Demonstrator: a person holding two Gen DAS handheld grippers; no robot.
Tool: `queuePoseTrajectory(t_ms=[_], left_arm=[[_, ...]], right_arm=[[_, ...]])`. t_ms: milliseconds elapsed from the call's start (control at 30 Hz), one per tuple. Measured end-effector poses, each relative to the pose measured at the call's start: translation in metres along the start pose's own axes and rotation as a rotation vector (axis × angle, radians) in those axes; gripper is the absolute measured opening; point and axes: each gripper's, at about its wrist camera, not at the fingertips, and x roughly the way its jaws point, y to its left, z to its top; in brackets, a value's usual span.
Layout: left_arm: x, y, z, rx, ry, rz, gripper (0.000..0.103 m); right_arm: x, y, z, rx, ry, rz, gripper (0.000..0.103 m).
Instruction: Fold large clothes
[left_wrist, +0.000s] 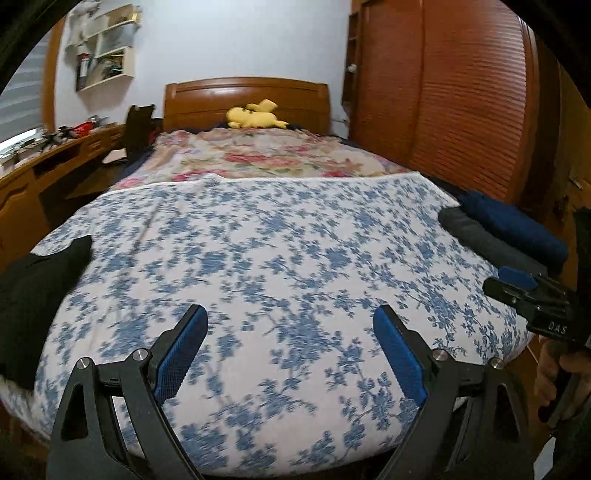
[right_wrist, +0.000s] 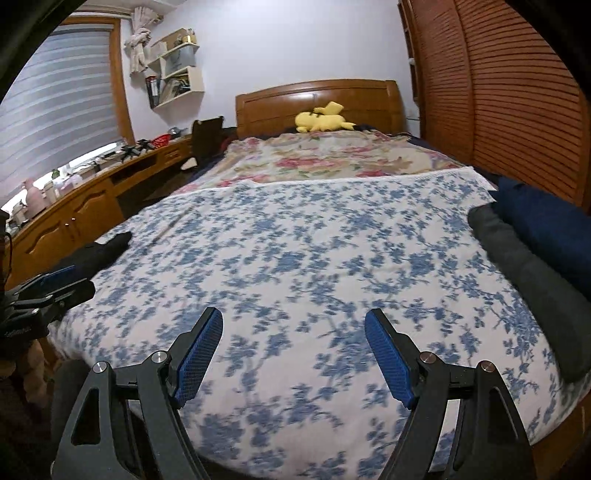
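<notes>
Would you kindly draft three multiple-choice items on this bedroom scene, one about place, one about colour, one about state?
1. Where does the yellow plush toy lie?
A. by the headboard
B. on the desk
C. on the shelf

2. What colour is the flower print on the near cover?
A. red
B. blue
C. green

3. How does the right gripper stand?
A. shut on cloth
B. shut, empty
C. open, empty

Answers: 1 A, it rests against the wooden headboard; 2 B, blue sprigs on white; 3 C, its pads stand apart over the cover.
</notes>
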Motion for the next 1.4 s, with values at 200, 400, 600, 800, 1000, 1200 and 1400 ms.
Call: queuePoseTrajectory(t_ms=[200, 400, 600, 800, 1000, 1200, 1400], left_arm=[[-0.032, 0.015, 0.008, -0.015, -0.069, 0.04, 0.091], [-0.064, 0.01, 0.019, 0.023, -0.158, 0.07, 0.091], [-0.082, 0.006, 0.023, 0.027, -0.199, 0.064, 0.091], [-0.085, 0.006, 0.021, 0.02, -0.2, 0.061, 0.091], [-0.087, 0.006, 0.02, 0.017, -0.198, 0.062, 0.091], [-0.085, 0.006, 0.018, 0.014, -0.197, 0.061, 0.091], [-0.085, 0.006, 0.017, 0.011, -0.197, 0.06, 0.091]], right_arm=[[-0.014, 0.012, 0.014, -0.024, -0.067, 0.036, 0.081], [-0.031, 0.014, 0.026, -0.034, -0.141, 0.061, 0.081], [-0.036, 0.009, 0.026, -0.038, -0.186, 0.057, 0.081], [-0.027, 0.011, 0.01, -0.045, -0.196, 0.053, 0.081], [-0.031, 0.012, 0.012, -0.046, -0.199, 0.055, 0.081], [-0.032, 0.013, 0.012, -0.046, -0.201, 0.055, 0.081], [-0.031, 0.014, 0.013, -0.046, -0.203, 0.054, 0.081]])
